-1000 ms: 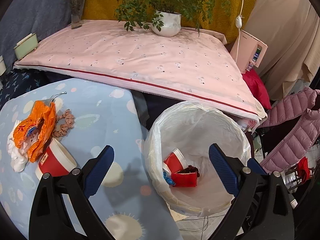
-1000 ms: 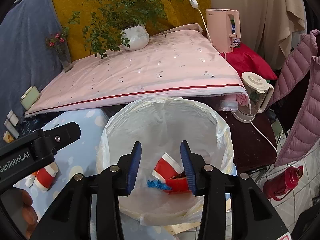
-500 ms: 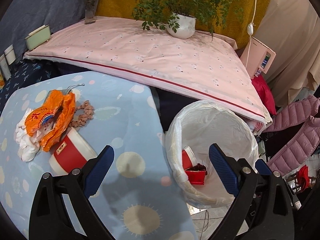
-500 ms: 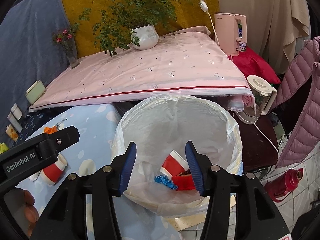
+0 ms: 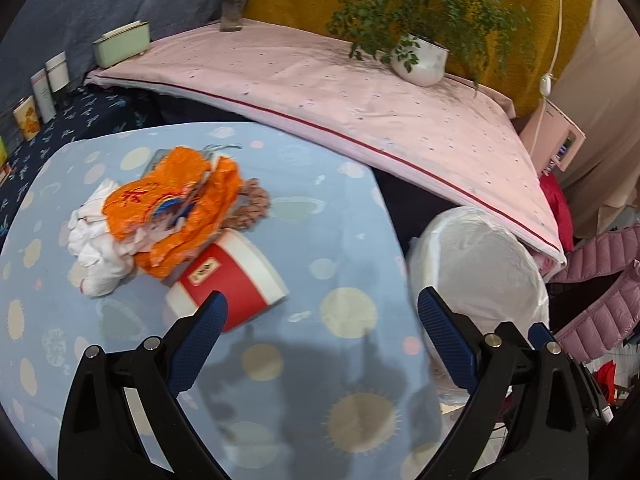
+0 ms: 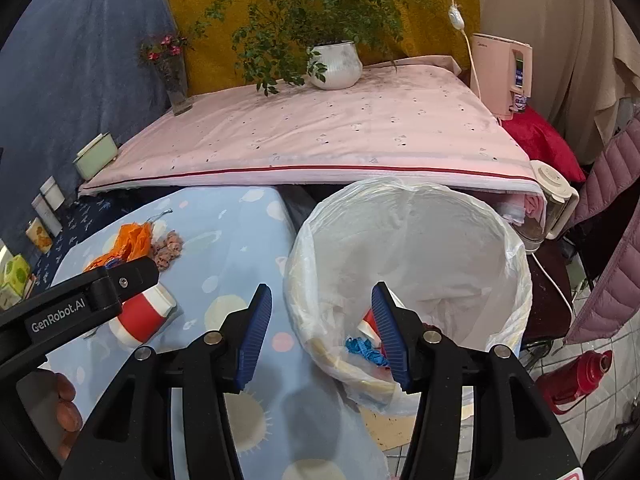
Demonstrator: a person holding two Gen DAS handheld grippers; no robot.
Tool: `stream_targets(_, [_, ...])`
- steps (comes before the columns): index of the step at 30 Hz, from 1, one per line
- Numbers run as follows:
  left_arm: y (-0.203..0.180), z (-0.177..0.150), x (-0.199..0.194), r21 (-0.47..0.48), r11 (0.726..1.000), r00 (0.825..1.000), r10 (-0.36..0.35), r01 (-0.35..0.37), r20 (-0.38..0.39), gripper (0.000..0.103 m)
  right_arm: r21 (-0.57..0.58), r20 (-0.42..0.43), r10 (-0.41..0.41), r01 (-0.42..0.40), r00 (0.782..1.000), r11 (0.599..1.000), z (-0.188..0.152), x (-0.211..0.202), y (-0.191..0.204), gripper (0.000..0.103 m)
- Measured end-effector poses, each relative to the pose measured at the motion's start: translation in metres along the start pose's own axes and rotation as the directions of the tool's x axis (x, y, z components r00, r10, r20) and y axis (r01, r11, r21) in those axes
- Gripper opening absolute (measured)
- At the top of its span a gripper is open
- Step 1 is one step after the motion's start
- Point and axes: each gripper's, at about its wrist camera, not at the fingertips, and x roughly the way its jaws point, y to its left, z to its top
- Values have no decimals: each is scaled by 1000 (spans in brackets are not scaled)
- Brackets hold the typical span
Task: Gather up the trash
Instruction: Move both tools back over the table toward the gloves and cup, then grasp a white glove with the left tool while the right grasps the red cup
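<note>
Two empty grippers: the left gripper (image 5: 318, 330) gapes wide, the right gripper (image 6: 322, 330) sits moderately open. The red paper cup (image 5: 230, 278) lies toppled at centre-left on the worktop (image 5: 320, 208), probably light and crushable; pinch its wall gently. An orange wrapper (image 5: 176, 210) overlaps its base; the lined bin (image 6: 404, 280) waits right.

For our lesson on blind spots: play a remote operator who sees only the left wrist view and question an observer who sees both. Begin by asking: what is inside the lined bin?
Observer: The right wrist view shows a red-and-white cup and a blue scrap in the lined bin.
Operator: Is the right gripper holding anything?
Observer: No. The right gripper is open and empty, its fingers either side of the bin's near rim.
Operator: Anything beside the bin?
Observer: A clear jug with a white lid stands at its far right.
</note>
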Motion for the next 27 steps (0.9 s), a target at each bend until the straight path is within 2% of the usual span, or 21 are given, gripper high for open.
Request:
stream_targets(3, [20,-2,-1,-27,999,1000,18,-18,-2,91,-19,-4,12,-12,1000,1000,-3,0,14,56])
stream_targets(16, [119,-15,-5,-127,985,993,114,-116,-21,91,-130,-84,94,-104,992,986,-30,13,92,57])
stream_targets(27, [188,-27,-3,-125,966,974,224,-225,-24,91,-217,-159,158,-191,975,957,-55,37,166,57])
